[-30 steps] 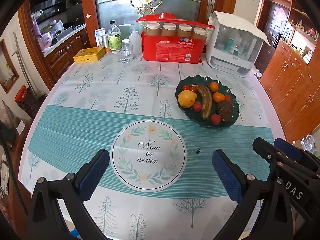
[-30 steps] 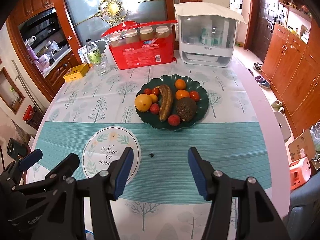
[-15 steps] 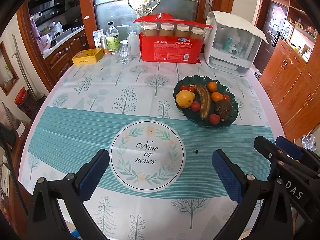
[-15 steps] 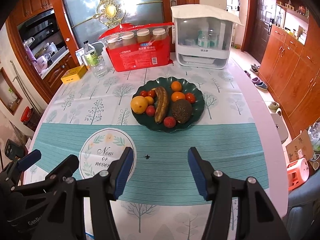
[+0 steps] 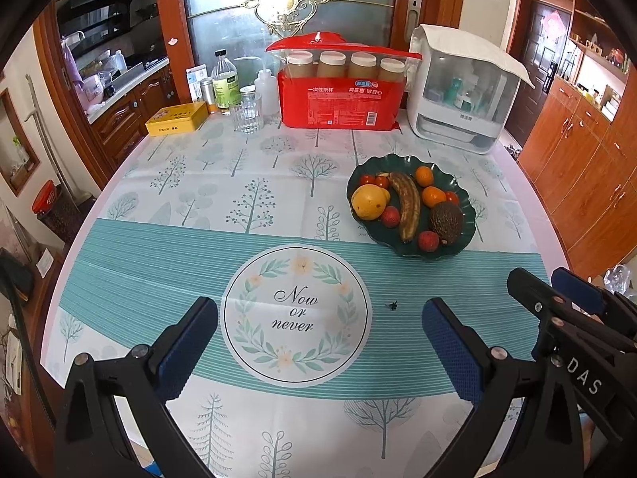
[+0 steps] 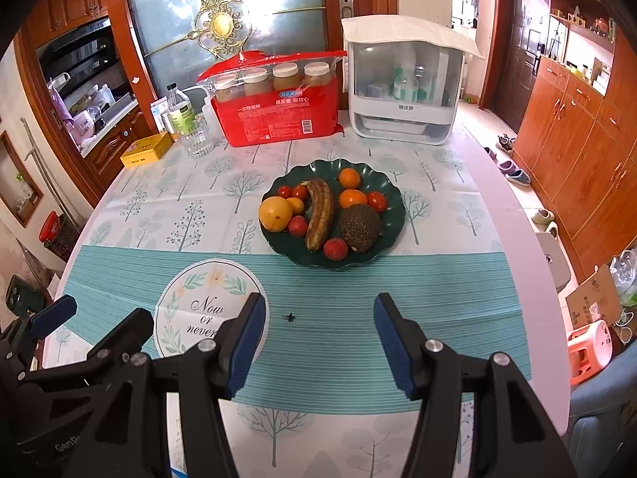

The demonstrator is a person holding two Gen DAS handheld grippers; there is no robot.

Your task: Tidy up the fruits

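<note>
Left wrist view: left gripper (image 5: 320, 314) spread wide, empty, above table's near edge. Green plate (image 5: 469, 235) toward table's right edge, carrying banana (image 5: 408, 203), yellow citrus (image 5: 369, 201), brown rough fruit (image 5: 446, 222) and small red and orange fruits. Red package (image 5: 338, 99) and white cabinet (image 5: 462, 91) at far edge.

Right wrist view: right gripper (image 6: 320, 314) parted wide, holding nothing, above near edge. Plate (image 6: 392, 235) mid-table, well apart from pads (image 6: 390, 338); banana (image 6: 320, 213) central, citrus (image 6: 275, 213) at plate's left rim.

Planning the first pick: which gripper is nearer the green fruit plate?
Right. The right gripper sits open almost straight before the green fruit plate; the left gripper, also open, is off to its left.
</note>
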